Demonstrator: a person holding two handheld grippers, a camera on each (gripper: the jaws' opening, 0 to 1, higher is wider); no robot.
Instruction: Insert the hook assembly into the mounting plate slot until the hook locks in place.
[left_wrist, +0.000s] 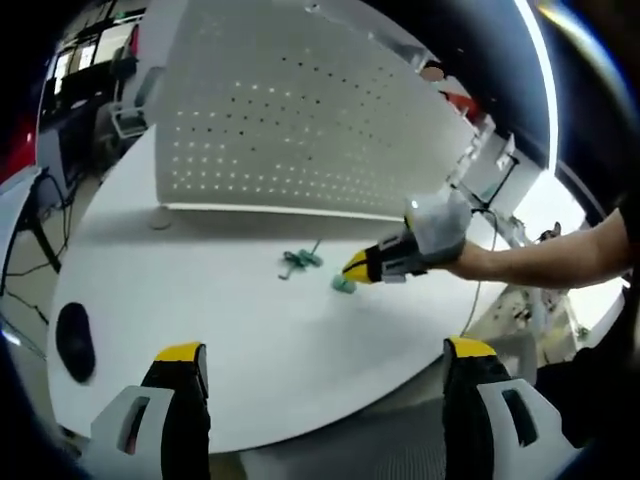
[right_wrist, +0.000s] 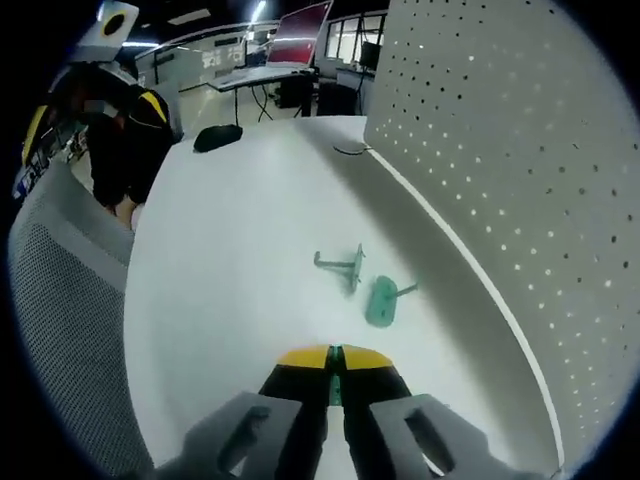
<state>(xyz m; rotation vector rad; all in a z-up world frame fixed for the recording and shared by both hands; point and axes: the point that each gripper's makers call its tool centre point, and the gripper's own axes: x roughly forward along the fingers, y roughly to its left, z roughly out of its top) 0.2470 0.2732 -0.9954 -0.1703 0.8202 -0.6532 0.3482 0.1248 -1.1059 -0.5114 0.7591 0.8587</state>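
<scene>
Two small green parts lie on the white table (left_wrist: 200, 300), apart from each other. One is a wire-like hook piece (left_wrist: 298, 262) (right_wrist: 340, 265); the other is a rounder plate piece (left_wrist: 343, 285) (right_wrist: 383, 300) with a short stem. My left gripper (left_wrist: 325, 350) hangs over the table's near edge, its yellow-tipped jaws wide open and empty. My right gripper (left_wrist: 360, 268) (right_wrist: 333, 360) is low over the table just short of the plate piece, jaws pressed shut. A thin green line shows in the seam between them. A person's forearm (left_wrist: 540, 262) extends behind it.
A tall white perforated panel (left_wrist: 290, 120) (right_wrist: 520, 150) stands along the table's far side. A black oval object (left_wrist: 75, 340) (right_wrist: 217, 137) lies near one table edge. A grey mesh chair (right_wrist: 60, 330) is beside the table. Desks and a monitor fill the room behind.
</scene>
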